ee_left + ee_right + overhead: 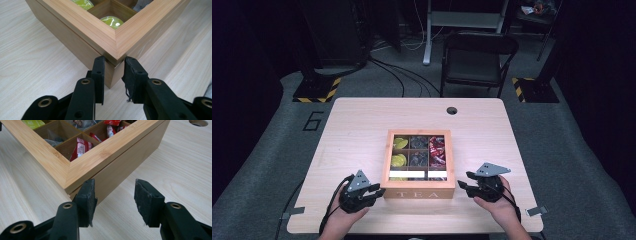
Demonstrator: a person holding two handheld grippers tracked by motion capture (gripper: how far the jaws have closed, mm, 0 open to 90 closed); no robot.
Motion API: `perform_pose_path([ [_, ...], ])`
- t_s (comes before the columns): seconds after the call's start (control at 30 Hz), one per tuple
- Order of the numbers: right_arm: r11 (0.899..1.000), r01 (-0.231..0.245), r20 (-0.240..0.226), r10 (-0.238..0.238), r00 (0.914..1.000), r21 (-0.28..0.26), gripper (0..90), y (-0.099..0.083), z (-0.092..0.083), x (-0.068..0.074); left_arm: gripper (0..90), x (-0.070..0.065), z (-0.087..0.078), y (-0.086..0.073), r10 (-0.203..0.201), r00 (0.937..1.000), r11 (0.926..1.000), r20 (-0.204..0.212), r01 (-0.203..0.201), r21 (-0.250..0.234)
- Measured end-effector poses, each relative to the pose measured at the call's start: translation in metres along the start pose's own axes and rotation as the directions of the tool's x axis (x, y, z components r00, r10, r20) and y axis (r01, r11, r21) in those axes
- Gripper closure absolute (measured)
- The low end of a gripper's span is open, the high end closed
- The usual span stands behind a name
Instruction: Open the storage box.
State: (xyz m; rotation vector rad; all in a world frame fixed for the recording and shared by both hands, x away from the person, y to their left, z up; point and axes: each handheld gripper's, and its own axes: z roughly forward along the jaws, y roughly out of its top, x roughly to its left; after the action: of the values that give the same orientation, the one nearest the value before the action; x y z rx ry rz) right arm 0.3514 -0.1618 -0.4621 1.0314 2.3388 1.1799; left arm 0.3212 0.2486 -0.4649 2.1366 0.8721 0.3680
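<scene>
A wooden tea box (418, 193) marked TEA stands near the table's front edge. Its compartments hold yellow-green packets (399, 160) on the left, dark ones (417, 159) in the middle and red ones (437, 150) on the right. My left gripper (377, 190) is at the box's near left corner. In the left gripper view the gripper (113, 72) has its pads pressed on either side of that corner (115, 53). My right gripper (462, 184) is at the near right corner. There the gripper (115, 195) stands open: one pad (86, 200) is against the box wall (120, 170), the other is free over the table.
The light wooden table (362, 125) has a round cable hole (452, 110) at the back. A dark folding chair (477, 57) stands behind it, with cables on the grey floor. Bare tabletop lies to both sides of the box.
</scene>
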Motion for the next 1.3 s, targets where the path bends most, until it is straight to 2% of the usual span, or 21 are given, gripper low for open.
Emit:
perform_pose_path([
  [0.4,1.000,0.018,-0.010,-0.018,0.9998,-0.003,49.9,0.001,0.000,0.002,71.8,0.003,-0.004,0.003,-0.015,0.9997,0.9999,0.021,0.015,-0.002],
  [0.57,1.000,0.024,-0.022,-0.024,0.9995,-0.007,49.9,0.002,-0.001,0.002,71.8,0.003,-0.005,0.005,-0.028,0.9995,0.9994,0.017,0.028,-0.021],
  [0.67,1.000,0.018,-0.049,-0.019,0.9986,-0.015,50.0,0.002,-0.002,0.004,71.8,0.004,-0.007,0.007,-0.034,0.9991,0.9992,0.026,0.034,-0.022],
  [0.8,1.000,0.004,-0.058,-0.005,0.9983,-0.010,51.9,0.003,-0.002,0.006,71.7,0.005,-0.010,0.010,-0.030,0.9992,0.9991,0.025,0.031,-0.029],
  [0.87,1.000,0.009,-0.081,-0.010,0.9967,-0.003,53.1,0.002,-0.003,0.005,71.8,0.005,-0.011,0.011,-0.030,0.9993,0.9990,0.022,0.031,-0.033],
  [0.9,1.000,0.009,-0.081,-0.010,0.9967,-0.003,53.1,0.002,-0.003,0.005,71.8,0.004,-0.011,0.012,-0.042,0.9987,0.9984,0.027,0.043,-0.036],
  [1.1,1.000,0.019,-0.113,-0.018,0.9934,0.003,58.0,0.004,-0.001,0.012,71.8,0.004,-0.013,0.016,-0.030,0.9994,0.9988,0.020,0.031,-0.039],
  [1.3,1.000,0.001,-0.143,0.000,0.9897,0.007,60.7,0.007,0.001,0.017,71.8,0.005,-0.013,0.016,-0.025,0.9995,0.9991,0.019,0.026,-0.034],
])
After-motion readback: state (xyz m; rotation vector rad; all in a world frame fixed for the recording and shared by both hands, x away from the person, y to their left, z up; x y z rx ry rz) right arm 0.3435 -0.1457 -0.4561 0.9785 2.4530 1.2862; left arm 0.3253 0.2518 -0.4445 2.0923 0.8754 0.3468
